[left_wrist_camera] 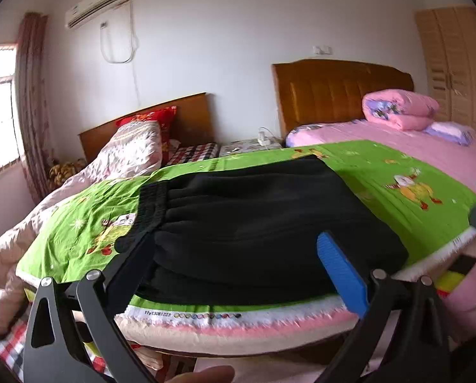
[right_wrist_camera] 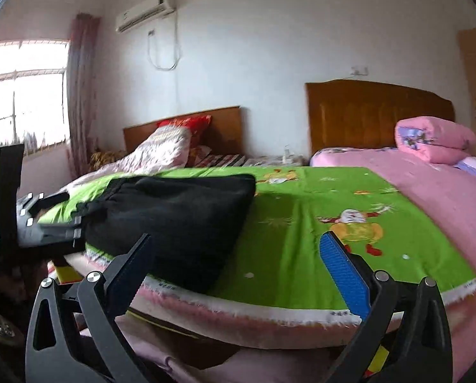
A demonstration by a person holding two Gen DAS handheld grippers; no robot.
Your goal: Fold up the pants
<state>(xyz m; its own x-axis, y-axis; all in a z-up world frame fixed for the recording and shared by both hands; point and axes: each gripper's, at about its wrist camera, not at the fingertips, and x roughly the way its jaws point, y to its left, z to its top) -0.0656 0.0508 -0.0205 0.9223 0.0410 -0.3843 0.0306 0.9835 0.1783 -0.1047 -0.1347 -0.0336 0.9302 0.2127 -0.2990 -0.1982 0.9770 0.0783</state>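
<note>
Black pants [left_wrist_camera: 254, 223] lie folded in a thick stack on a green cartoon sheet [left_wrist_camera: 397, 175] at the bed's near edge, elastic waistband to the left. My left gripper [left_wrist_camera: 234, 249] is open and empty, its fingers spread just in front of the stack. In the right wrist view the pants [right_wrist_camera: 174, 217] lie at left and my right gripper [right_wrist_camera: 238, 245] is open and empty, to the right of the stack over the green sheet [right_wrist_camera: 301, 223]. The left gripper's body [right_wrist_camera: 30, 220] shows at far left there.
The bed has a pink sheet [right_wrist_camera: 445, 198] and a rolled pink quilt [left_wrist_camera: 400, 108] by a wooden headboard [left_wrist_camera: 340, 89]. A second bed with a patterned quilt [left_wrist_camera: 126, 156] stands to the left. A window [right_wrist_camera: 21, 95] is at far left.
</note>
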